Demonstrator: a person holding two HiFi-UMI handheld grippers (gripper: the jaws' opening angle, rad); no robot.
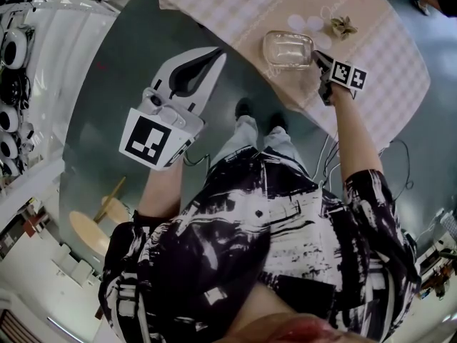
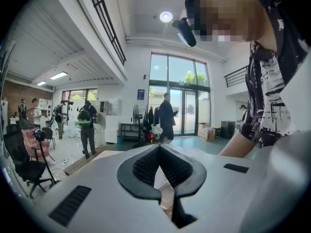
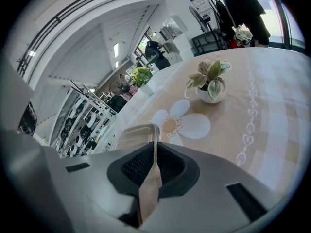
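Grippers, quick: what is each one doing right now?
Left gripper: shut, with nothing between its jaws.
Right gripper: shut on the rim of the clear container.

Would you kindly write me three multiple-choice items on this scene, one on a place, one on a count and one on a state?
1. Where is the left gripper?
A. over the floor
B. inside the container
C. on the plant
2. How many potted plants stand on the table?
A. three
B. one
C. two
3. How do the right gripper's jaws stand?
A. wide apart, empty
B. shut on the plant
C. shut on the clear container's rim
Answers: 1 A, the head view shows it above the grey floor, off the table. 2 B, a single potted plant shows. 3 C, the rim runs between its closed jaws.
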